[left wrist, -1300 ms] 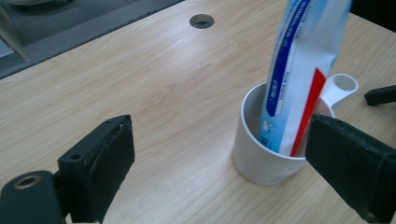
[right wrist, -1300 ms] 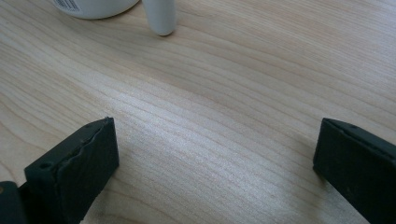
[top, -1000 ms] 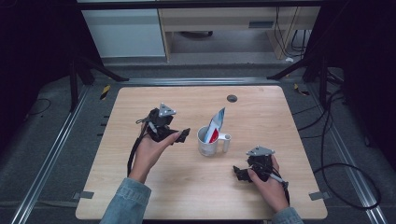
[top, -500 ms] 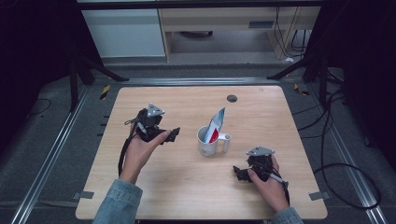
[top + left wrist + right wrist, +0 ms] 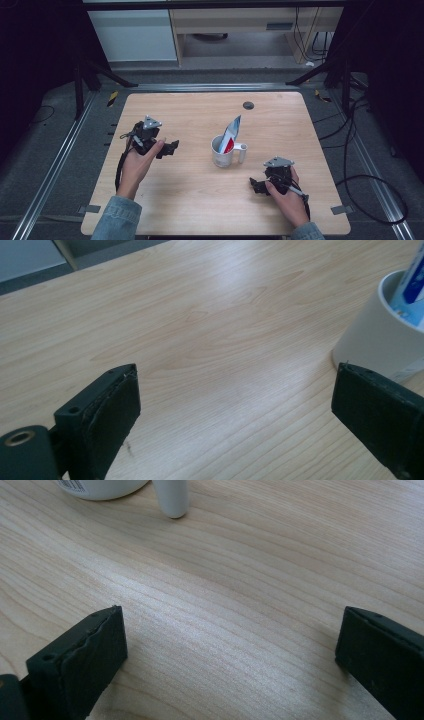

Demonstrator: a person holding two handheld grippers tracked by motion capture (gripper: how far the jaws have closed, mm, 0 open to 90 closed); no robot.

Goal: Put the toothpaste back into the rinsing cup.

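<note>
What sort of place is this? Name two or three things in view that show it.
Probably a lab or workshop rigged for recording. A bare wooden table stands on a dark floor with metal rails and loose cables, and each hand holds a gripper beside a white mug.

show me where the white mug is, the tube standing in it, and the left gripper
white mug [image 5: 221, 157]: high view, on its outer wall.
tube [image 5: 232, 131]: high view, on its upper blue and white part.
left gripper [image 5: 171, 148]: high view, midway between its open fingertips.

Left gripper [image 5: 167, 149] and right gripper [image 5: 257, 185], fingers wide apart.
</note>
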